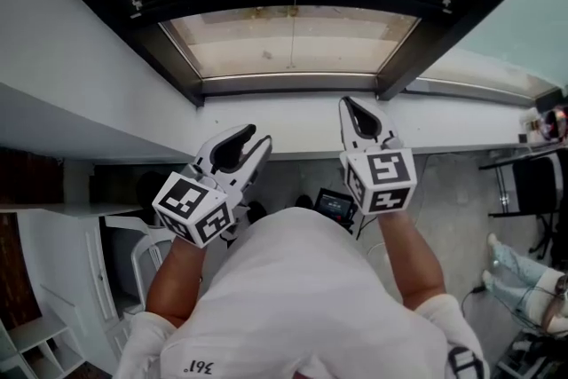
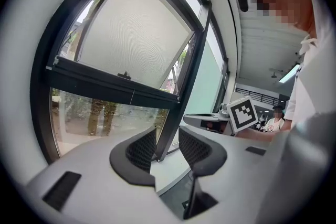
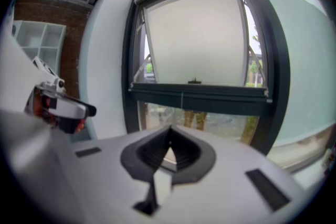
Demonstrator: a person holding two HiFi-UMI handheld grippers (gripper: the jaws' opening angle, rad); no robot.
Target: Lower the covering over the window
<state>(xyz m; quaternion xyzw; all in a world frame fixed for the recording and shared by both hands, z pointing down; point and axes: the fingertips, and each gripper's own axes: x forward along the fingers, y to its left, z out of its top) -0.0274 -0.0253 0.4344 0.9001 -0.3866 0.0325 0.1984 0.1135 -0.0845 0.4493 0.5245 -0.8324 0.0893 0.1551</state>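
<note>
- The roller blind (image 3: 194,39) covers the upper part of the window; its dark bottom rail (image 3: 199,93) hangs partway down, with clear glass (image 3: 210,119) and trees below it
- A small knob (image 3: 194,81) sits at the middle of the blind's lower edge, and neither gripper touches it
- The left gripper (image 2: 167,140) has its jaws standing apart with nothing between them; it points at the window from the left and is well short of the blind
- The right gripper (image 3: 169,140) has its jaws pressed together and holds nothing; it faces the middle of the window
- The dark window frame (image 1: 177,67) surrounds the blind, and a slanted frame post (image 2: 189,71) stands right of it in the left gripper view
- A frosted greenish panel (image 3: 304,76) adjoins the window on the right
- The white sill (image 1: 293,124) runs under the window, and both grippers hover near its front edge with open air between them and the glass
- Low on the left are a white chair (image 1: 146,257) and white shelves (image 1: 40,342); a brick wall (image 3: 47,13) rises behind them
- On the floor below the sill is a small black device with a screen (image 1: 335,204)
- At the far right, a seated person's legs (image 1: 524,275) and a black table (image 1: 532,164) are well apart from the window
- Upside-down digits on the white shirt (image 1: 202,366) appear to read 361
</note>
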